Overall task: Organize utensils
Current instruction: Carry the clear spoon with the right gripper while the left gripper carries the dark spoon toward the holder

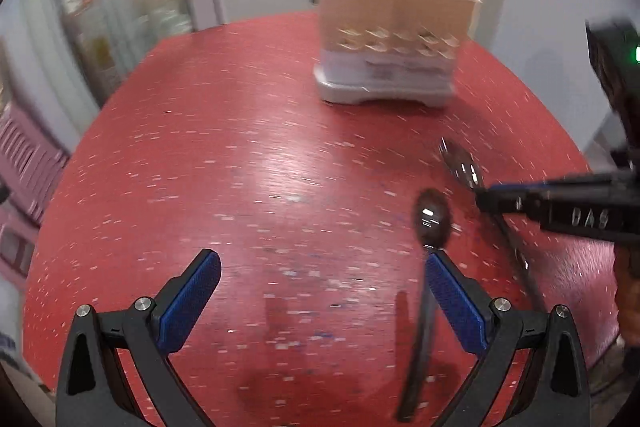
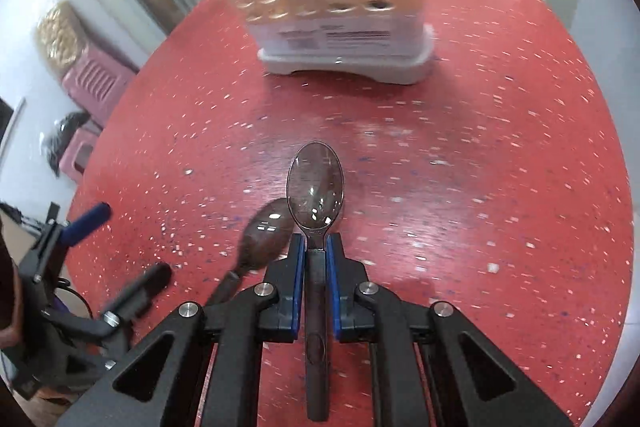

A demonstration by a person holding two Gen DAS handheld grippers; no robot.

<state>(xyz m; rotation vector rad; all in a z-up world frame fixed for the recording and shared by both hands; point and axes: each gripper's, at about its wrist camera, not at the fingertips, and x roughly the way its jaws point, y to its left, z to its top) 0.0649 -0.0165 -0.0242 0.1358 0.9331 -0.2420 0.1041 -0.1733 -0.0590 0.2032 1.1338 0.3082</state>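
A clear-bowled spoon [image 2: 316,185] points away from me, its dark handle pinched between the blue pads of my right gripper [image 2: 316,239], which is shut on it. In the left wrist view that gripper [image 1: 482,197] comes in from the right with the spoon [image 1: 460,159]. A second spoon [image 1: 432,219] lies on the red table [image 1: 240,167], its handle running just beside my left gripper's right finger. My left gripper [image 1: 322,263] is open with nothing between its pads. From the right wrist camera, the second spoon [image 2: 266,231] and left gripper [image 2: 128,251] are at the lower left.
A beige utensil holder [image 1: 388,39] on a white base stands at the far side of the table, also in the right wrist view [image 2: 332,7]; a wooden handle and dark utensils stick out of it. Pink plastic stools [image 2: 96,83] stand beyond the table's left edge.
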